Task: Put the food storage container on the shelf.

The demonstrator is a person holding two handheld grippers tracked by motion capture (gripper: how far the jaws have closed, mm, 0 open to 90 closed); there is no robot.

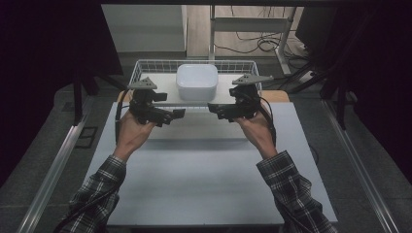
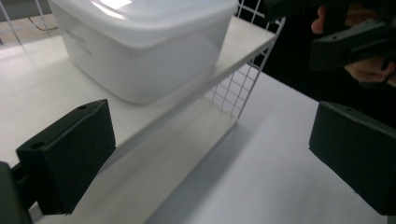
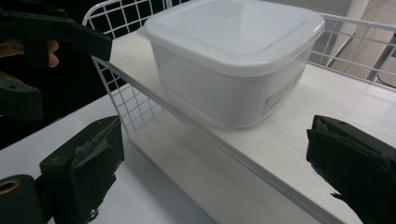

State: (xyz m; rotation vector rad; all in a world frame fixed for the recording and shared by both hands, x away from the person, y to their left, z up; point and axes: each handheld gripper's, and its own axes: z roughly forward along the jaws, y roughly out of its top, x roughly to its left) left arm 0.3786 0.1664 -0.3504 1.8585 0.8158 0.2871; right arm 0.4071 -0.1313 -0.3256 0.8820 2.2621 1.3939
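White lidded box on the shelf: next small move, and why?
Probably ease both tongs, left tongs and right tongs, forward and up to flank the white box. Both are open, short of the shelf edge, and the box is untouched.

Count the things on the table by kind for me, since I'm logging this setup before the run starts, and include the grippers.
Lidded white container: 1
White wire rack with shelf: 1
Grippers, both open: 2, left gripper and right gripper
Total: 4
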